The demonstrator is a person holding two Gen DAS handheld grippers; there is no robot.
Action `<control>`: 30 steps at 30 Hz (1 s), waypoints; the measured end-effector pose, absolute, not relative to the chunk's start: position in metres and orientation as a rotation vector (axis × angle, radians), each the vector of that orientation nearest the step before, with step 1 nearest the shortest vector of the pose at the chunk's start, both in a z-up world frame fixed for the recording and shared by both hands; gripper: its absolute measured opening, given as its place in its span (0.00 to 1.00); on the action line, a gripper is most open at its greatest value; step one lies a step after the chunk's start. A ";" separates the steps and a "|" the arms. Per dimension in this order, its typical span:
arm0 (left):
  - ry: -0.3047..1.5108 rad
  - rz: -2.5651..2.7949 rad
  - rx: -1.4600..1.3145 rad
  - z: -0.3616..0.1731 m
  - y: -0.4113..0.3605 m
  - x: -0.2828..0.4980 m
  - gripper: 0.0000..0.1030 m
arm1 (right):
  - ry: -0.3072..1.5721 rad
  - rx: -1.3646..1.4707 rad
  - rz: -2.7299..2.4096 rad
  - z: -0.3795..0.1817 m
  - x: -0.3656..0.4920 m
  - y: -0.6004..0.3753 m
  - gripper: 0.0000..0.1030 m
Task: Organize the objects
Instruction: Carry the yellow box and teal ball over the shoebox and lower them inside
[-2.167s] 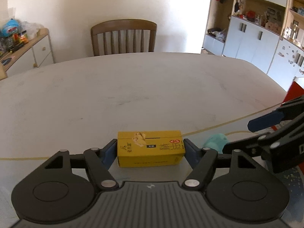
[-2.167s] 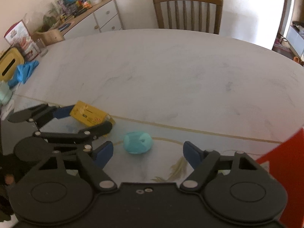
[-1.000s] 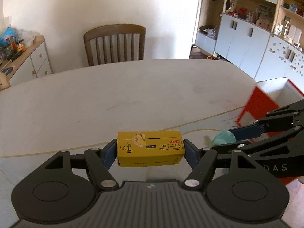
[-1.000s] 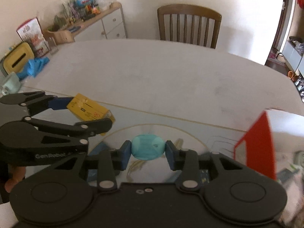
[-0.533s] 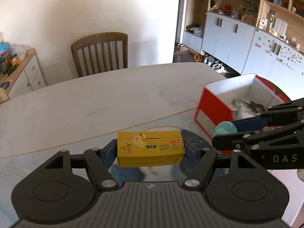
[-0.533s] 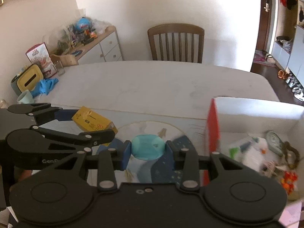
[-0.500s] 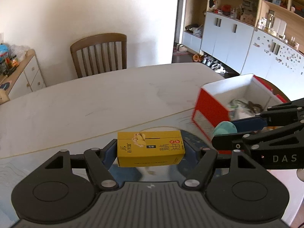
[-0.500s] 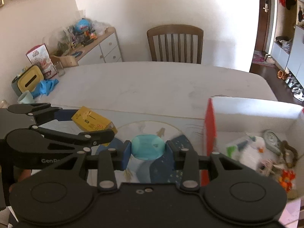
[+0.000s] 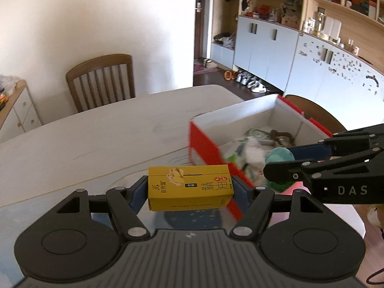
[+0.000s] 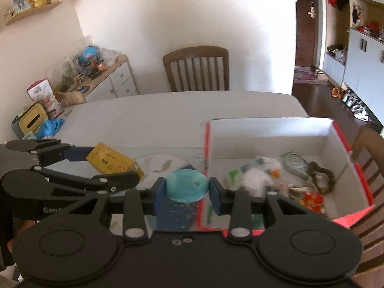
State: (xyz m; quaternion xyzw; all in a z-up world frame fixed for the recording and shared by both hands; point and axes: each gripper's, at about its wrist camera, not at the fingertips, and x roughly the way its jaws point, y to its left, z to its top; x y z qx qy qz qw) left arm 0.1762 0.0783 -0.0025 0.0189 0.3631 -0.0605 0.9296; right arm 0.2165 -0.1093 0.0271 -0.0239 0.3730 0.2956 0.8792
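My left gripper (image 9: 189,189) is shut on a yellow carton (image 9: 189,187) with Chinese print, held clear above the table (image 9: 96,139). The same carton (image 10: 112,162) shows at left in the right wrist view, between the left gripper's fingers. My right gripper (image 10: 187,188) is shut on a turquoise oval case (image 10: 187,184), also off the table; the case (image 9: 279,156) appears at right in the left wrist view. A red box with a white inside (image 10: 271,132) stands open on the table's right part, just right of both grippers, holding several small items.
A wooden chair (image 10: 196,68) stands at the far side of the table. Another chair (image 10: 370,148) is behind the red box. A sideboard (image 10: 108,79) with clutter lines the left wall. A yellow tissue holder (image 10: 30,120) and blue cloth (image 10: 51,126) lie at the table's left end.
Both grippers rose and swung right with the carton and the case still held. The red box came into fuller view, nearer both grippers.
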 end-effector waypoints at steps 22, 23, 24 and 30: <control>0.792 -0.173 0.105 -0.026 -0.046 0.241 0.70 | 0.804 -0.053 0.512 -0.001 0.262 -0.231 0.36; 0.792 -0.175 0.108 -0.026 -0.051 0.246 0.70 | 0.807 -0.055 0.510 -0.003 0.265 -0.234 0.36; 0.794 -0.177 0.111 -0.027 -0.055 0.253 0.70 | 0.810 -0.059 0.510 -0.005 0.268 -0.236 0.36; 0.818 -0.182 0.123 -0.035 -0.075 0.294 0.70 | 0.825 -0.104 0.516 -0.017 0.284 -0.237 0.36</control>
